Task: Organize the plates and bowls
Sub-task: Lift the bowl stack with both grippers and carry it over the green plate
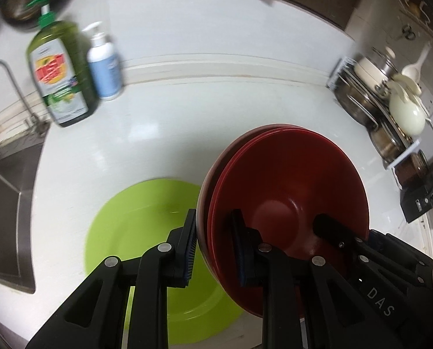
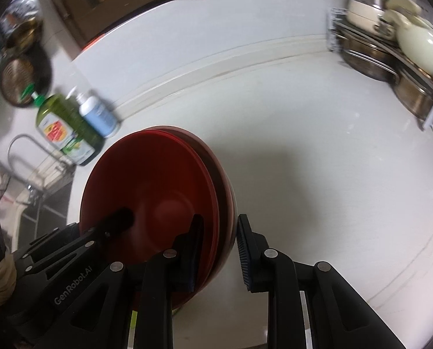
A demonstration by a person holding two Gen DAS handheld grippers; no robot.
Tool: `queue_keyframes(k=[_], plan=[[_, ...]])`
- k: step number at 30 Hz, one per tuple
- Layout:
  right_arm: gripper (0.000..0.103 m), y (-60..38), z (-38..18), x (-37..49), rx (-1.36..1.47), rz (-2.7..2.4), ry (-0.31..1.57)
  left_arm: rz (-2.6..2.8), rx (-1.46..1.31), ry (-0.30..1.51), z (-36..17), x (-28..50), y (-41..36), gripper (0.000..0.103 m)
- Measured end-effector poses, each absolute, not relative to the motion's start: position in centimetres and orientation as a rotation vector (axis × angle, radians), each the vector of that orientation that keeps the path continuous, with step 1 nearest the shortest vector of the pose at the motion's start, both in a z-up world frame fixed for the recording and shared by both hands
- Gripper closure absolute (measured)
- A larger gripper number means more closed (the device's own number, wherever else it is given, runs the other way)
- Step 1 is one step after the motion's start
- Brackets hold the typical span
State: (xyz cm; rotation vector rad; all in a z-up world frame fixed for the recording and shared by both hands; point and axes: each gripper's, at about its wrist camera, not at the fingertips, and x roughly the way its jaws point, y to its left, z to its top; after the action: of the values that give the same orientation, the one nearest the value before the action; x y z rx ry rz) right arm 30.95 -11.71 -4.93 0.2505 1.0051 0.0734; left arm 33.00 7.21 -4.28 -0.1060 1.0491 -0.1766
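Gripping from both sides, the two grippers carry a nested stack of red bowls (image 1: pixel 286 192) clear of the white counter (image 1: pixel 164 133). The left gripper (image 1: pixel 213 250) pinches the stack's left rim, one pad outside, one inside the top bowl. The right gripper (image 2: pixel 221 257) does the same on the opposite rim, its fingers nipped onto the wall. The stack hangs between them, mouth tipped toward the cameras. Just to the left and lower lies the green plate (image 1: pixel 146 232), flat near the counter's front edge, its right side hidden behind the bowls. That is the relation to watch: the left hand is nearer the plate, and the stack looks bound that way.
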Motion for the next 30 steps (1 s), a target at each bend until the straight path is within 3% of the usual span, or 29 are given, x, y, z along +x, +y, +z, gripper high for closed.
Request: queue_keyframes(k=[14,30], plan=[[0.078,-3.7,-5.4,30.0,0.194,0.188,1.040,-0.089,-0.150,1.077,-5.5,31.2,14.8,0.080],[0.078,0.5,-8.7,30.7,0.176,0.199,1.151,-0.089,-0.157,1.201,-9.5,32.0,16.7,0.080]])
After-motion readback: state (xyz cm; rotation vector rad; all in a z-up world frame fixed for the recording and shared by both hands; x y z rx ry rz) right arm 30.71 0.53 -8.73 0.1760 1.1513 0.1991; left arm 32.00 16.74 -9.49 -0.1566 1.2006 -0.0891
